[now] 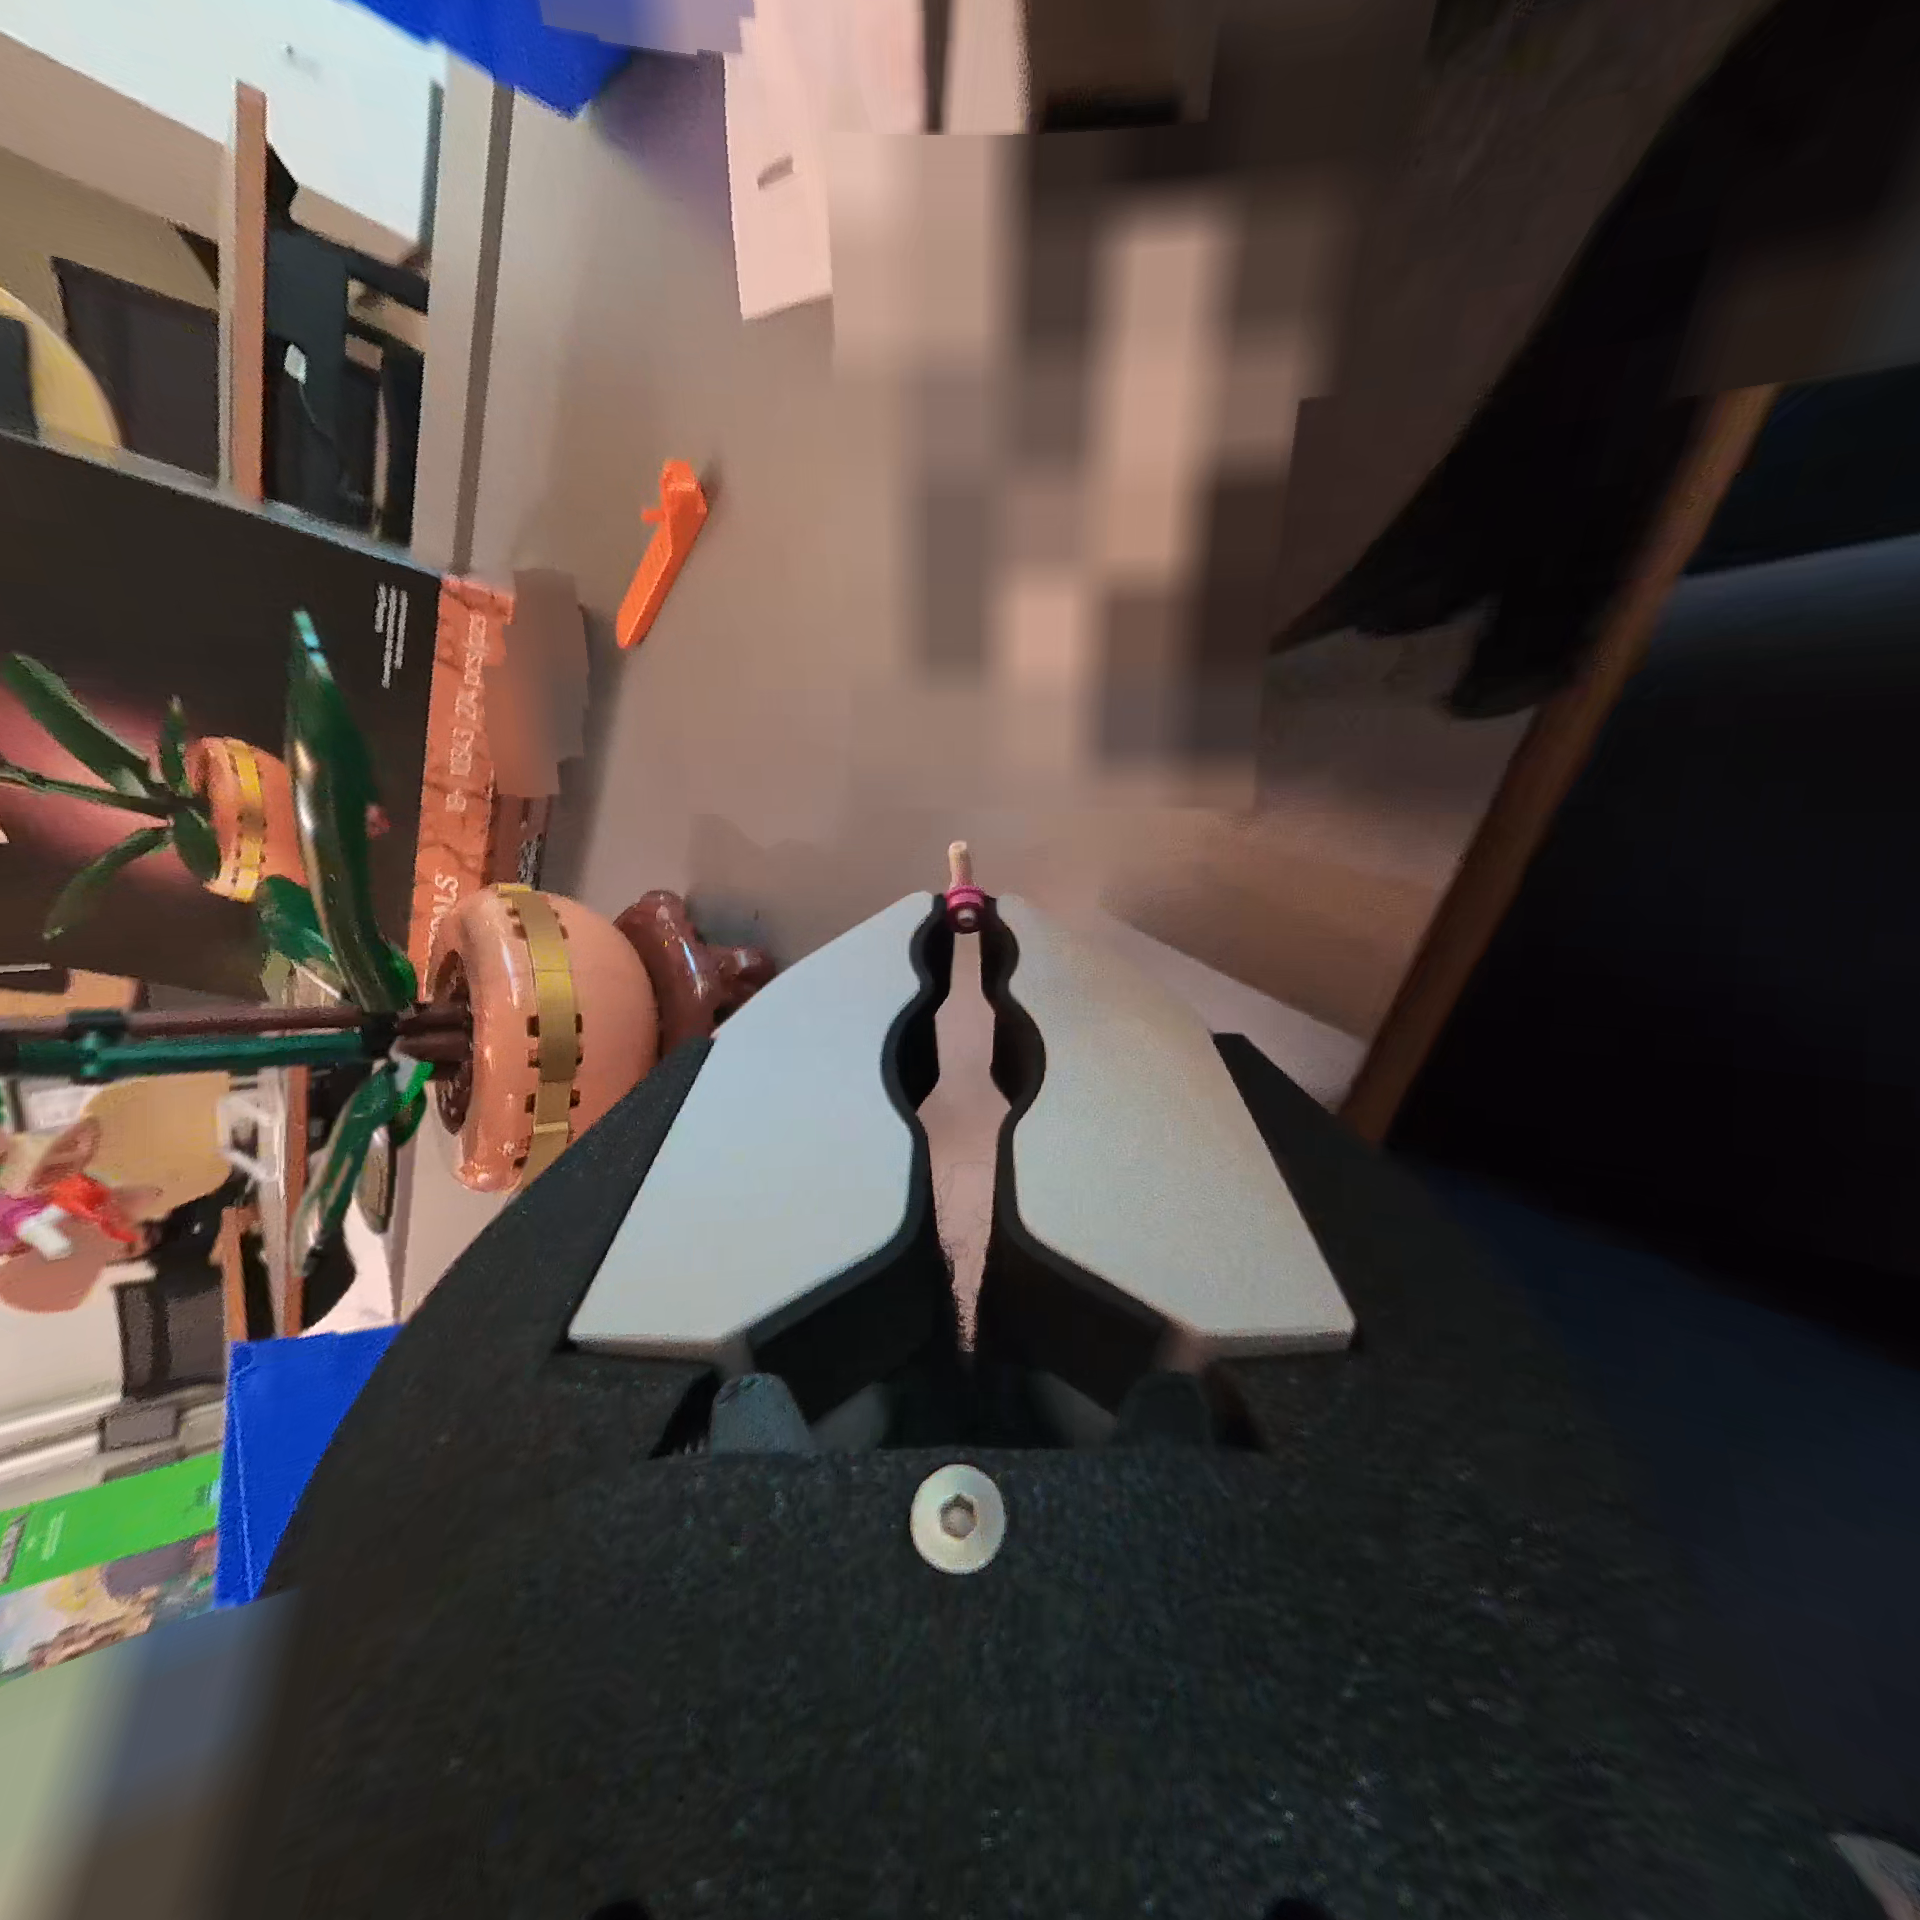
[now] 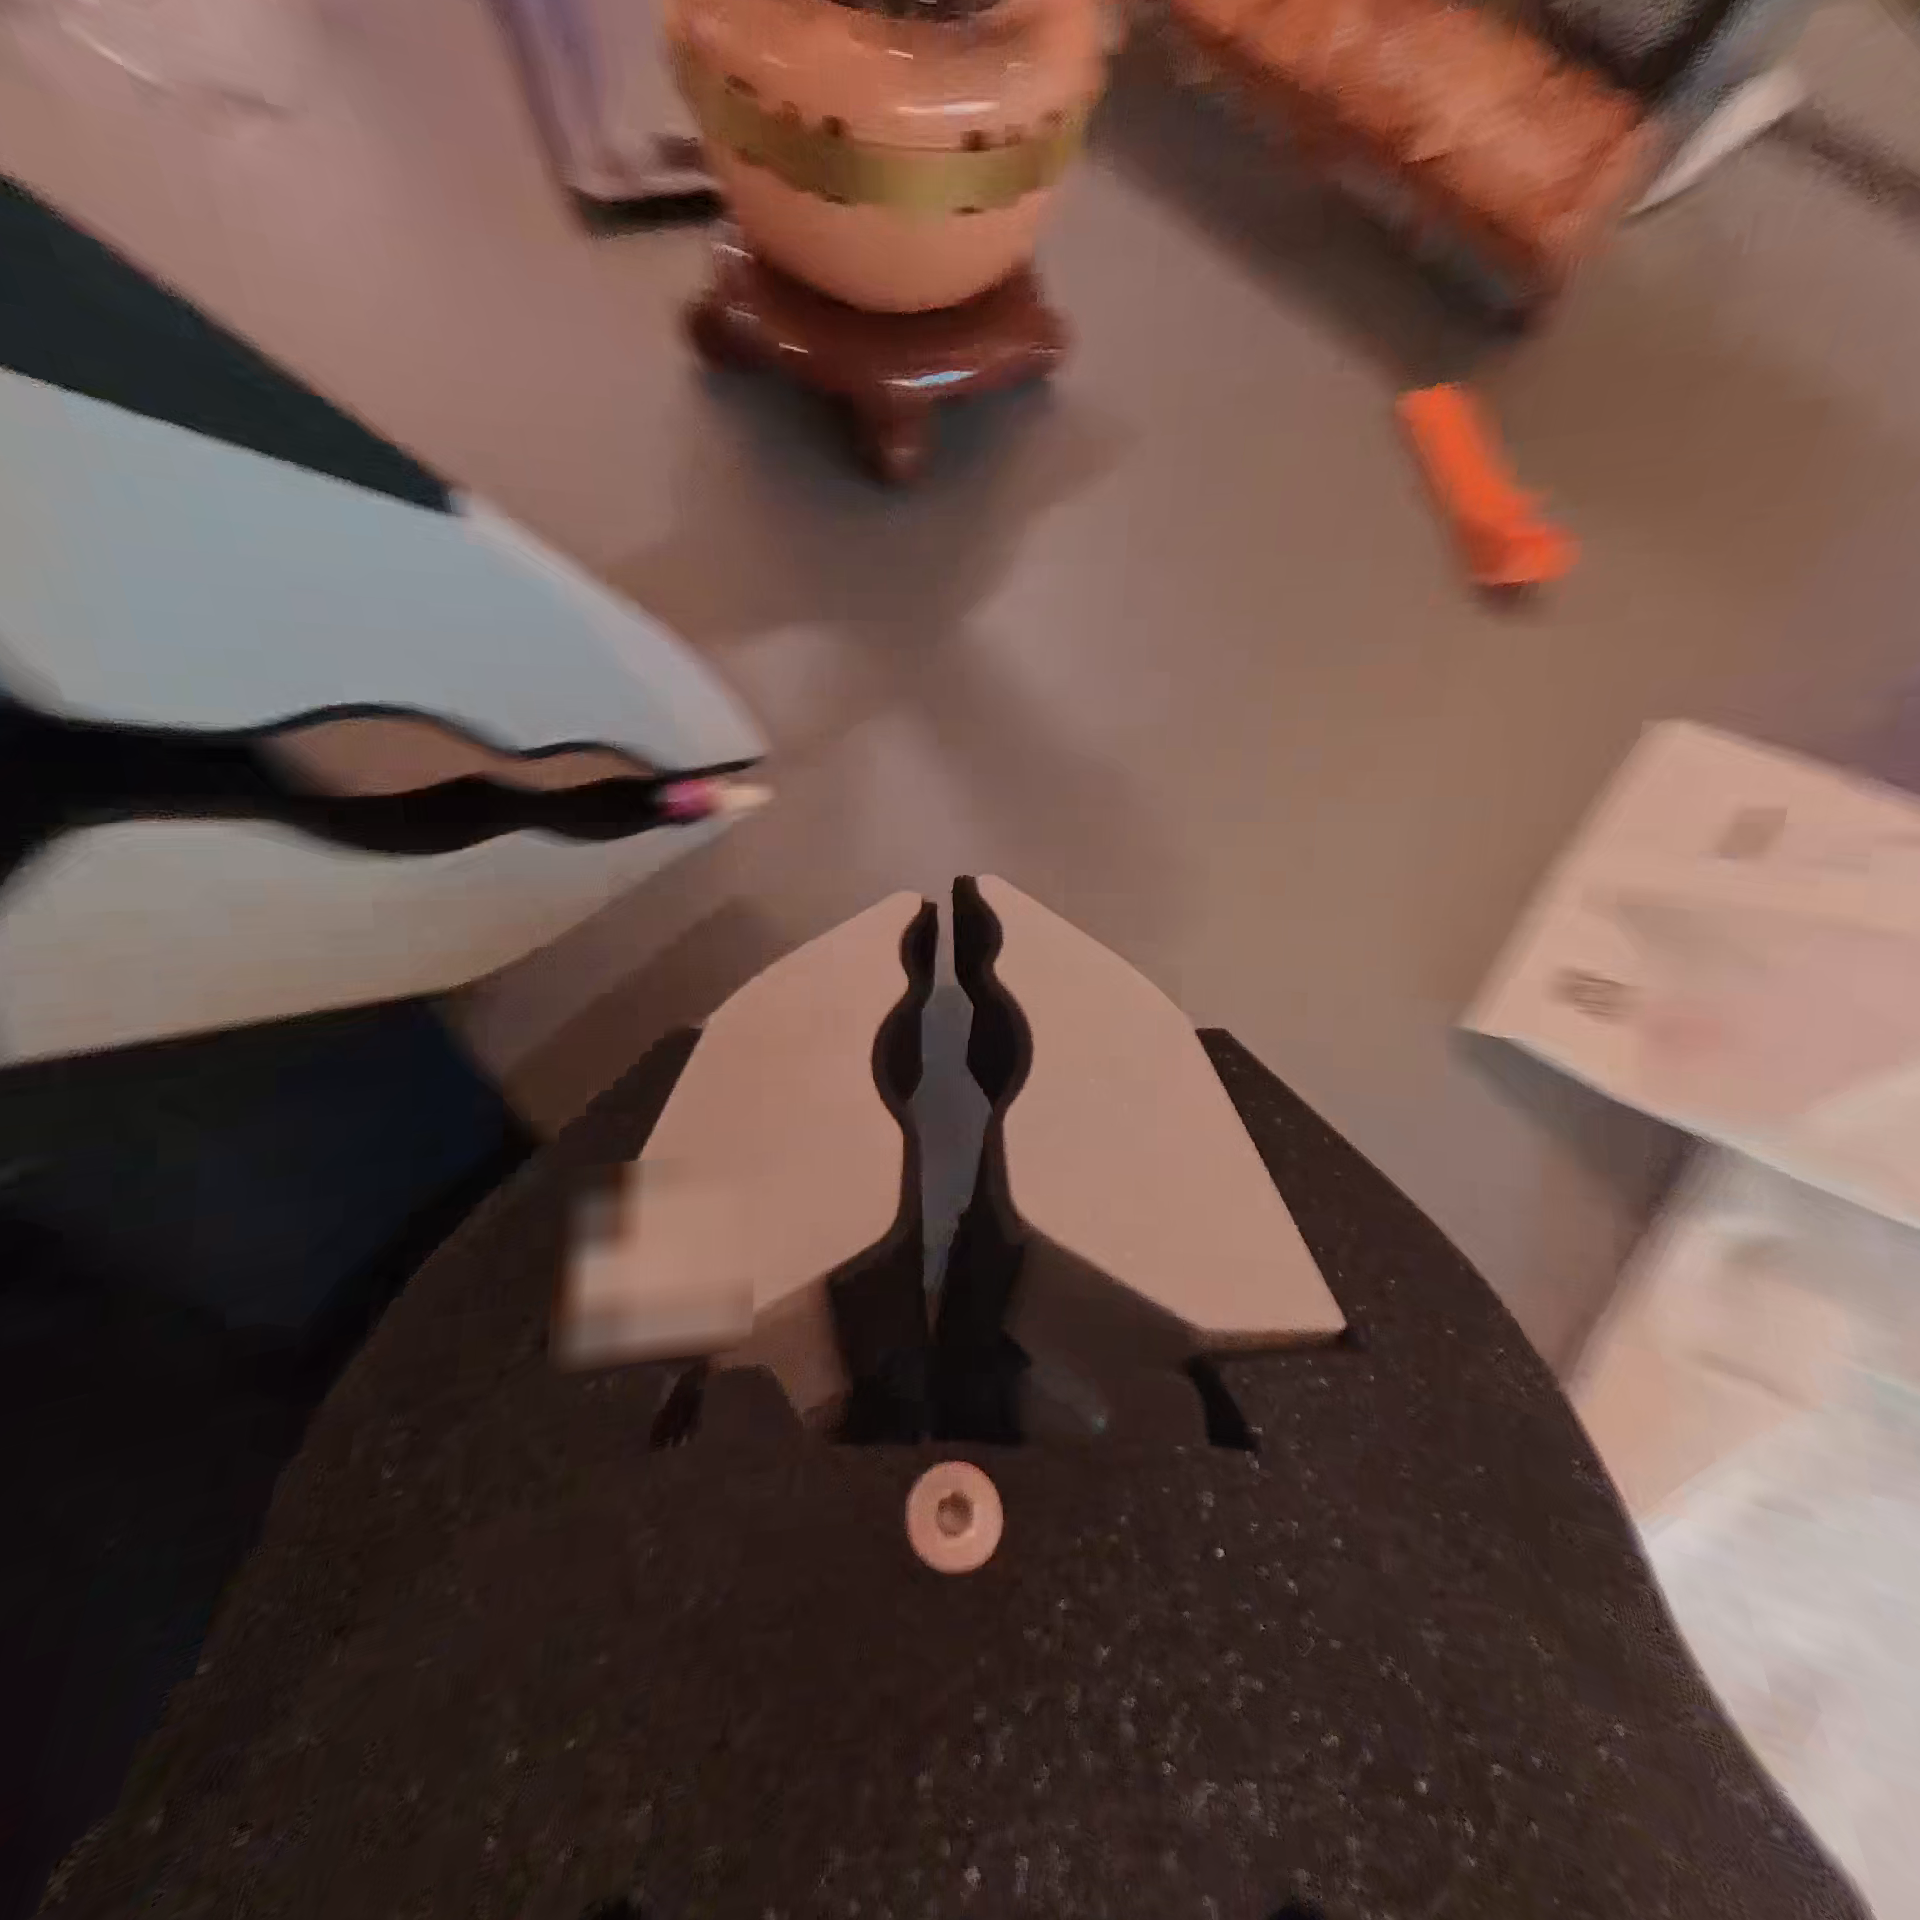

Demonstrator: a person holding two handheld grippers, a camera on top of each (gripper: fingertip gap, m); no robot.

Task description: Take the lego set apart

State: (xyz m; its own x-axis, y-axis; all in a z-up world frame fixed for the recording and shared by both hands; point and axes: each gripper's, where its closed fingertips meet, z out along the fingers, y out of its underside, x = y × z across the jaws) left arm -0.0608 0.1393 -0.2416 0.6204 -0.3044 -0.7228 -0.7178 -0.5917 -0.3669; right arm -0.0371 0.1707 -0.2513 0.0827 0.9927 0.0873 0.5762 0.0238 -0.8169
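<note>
The left gripper (image 1: 966, 914) pinched a tiny pink-and-cream piece (image 1: 963, 894) at its tips: light, stiff, easily dropped. The right gripper (image 2: 951, 899), lower centre, was clenched, empty.

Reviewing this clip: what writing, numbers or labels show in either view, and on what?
Black box, dark face: white print, too small to read.
Its brown side strip: lettering and digits, legible but not copied here.
Green box: print too small to read.
Paper sheets: grey marks, blurred.
Left claw and the pink peg it pinches: none.
</note>
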